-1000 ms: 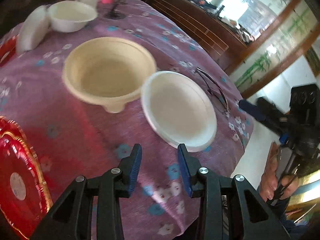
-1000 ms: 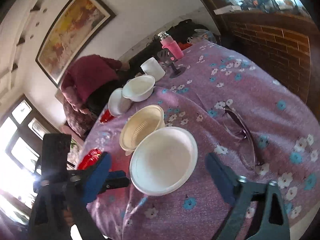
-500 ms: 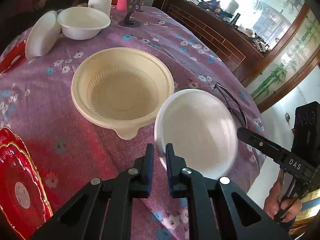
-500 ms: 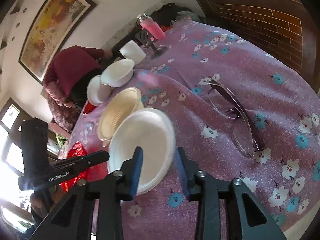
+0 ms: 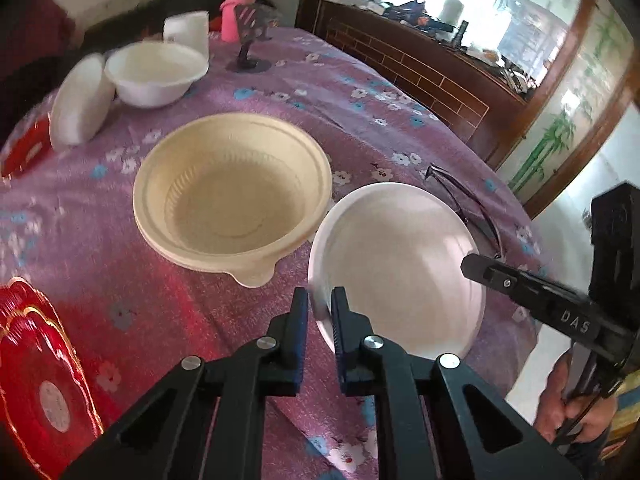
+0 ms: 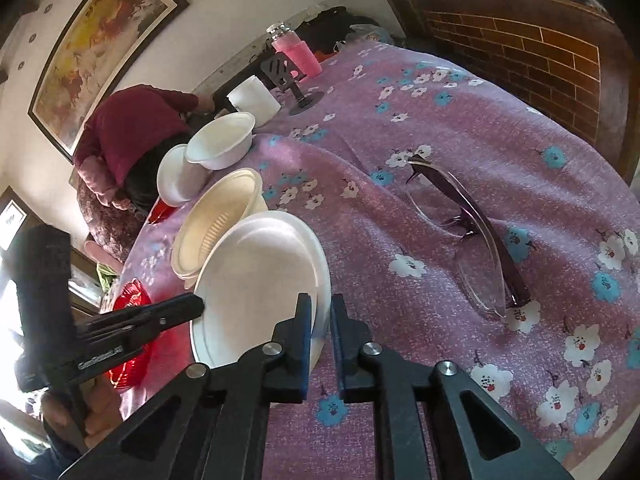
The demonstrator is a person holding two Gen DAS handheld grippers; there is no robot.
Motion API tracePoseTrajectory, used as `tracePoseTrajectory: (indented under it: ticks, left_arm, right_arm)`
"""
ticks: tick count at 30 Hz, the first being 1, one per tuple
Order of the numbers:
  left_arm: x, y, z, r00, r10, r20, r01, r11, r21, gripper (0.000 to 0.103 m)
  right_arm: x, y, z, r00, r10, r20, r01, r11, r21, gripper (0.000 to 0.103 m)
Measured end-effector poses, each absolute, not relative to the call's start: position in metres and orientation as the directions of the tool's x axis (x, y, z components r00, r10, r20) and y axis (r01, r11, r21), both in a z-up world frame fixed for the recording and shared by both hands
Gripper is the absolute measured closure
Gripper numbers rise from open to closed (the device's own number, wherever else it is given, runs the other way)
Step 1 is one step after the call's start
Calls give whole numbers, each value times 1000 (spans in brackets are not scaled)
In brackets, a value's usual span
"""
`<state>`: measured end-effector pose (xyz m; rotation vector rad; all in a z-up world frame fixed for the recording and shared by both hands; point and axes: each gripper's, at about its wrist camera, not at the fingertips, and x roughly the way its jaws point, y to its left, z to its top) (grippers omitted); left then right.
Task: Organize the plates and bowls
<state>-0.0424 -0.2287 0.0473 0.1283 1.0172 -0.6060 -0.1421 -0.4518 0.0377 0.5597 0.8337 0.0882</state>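
Both tongs, left (image 5: 320, 304) & right (image 6: 320, 312), pinch white plate (image 5: 400, 264) rim, just beside cream bowl (image 5: 232, 192); right's jaws just closed.

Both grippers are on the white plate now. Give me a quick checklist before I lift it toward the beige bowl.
1. Left gripper shut on the white plate rim: ok.
2. Right gripper shut on the opposite rim, jaws just closed: ok.
3. Plate clear of the cloth: cannot tell; it sits tilted.
4. Beige bowl empty and upright: ok.
5. Glasses lie apart from the plate: ok.
6. Red plates out of the path: ok.
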Motion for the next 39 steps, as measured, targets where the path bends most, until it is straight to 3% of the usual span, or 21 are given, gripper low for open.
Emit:
tracePoseTrajectory:
  ticks: [5,17,18,21,23,25,27,39]
  left_arm:
    - [-41,-234,40,415,-408,-813,540,830,-140,91]
    - [-50,-216,40,402,-470,-786,543,813,-209,91]
    - [-49,-216,39,403,-470,-785,543,813,-208,87]
    - [-45,-215,31,389,-446,-806,515,831,-211,52]
    - [-41,-215,27,390,-451,-803,506,833,-222,56]
    - [-38,-216,24,353,-487,-799,514,814,-269,76]
    - [-39,-220,25,332,-508,-795,527,799,-290,89]
    - [-69,-207,48,455,-456,-765,532,828,-177,90]
  right_arm:
    - [-146,-447,40,688,264,-677,144,864,483,92]
    - [-156,-439,41,711,262,-652,124,867,483,90]
    - [-156,-439,41,714,256,-652,128,868,481,90]
    - [-155,-438,40,714,249,-654,133,869,477,90]
    - [-155,-440,38,710,247,-660,143,867,478,90]
    - [-156,-442,36,710,257,-655,142,860,491,91]
    - [-157,-440,38,713,261,-651,135,860,492,91]
    - [-168,-419,54,724,265,-637,103,871,480,91]
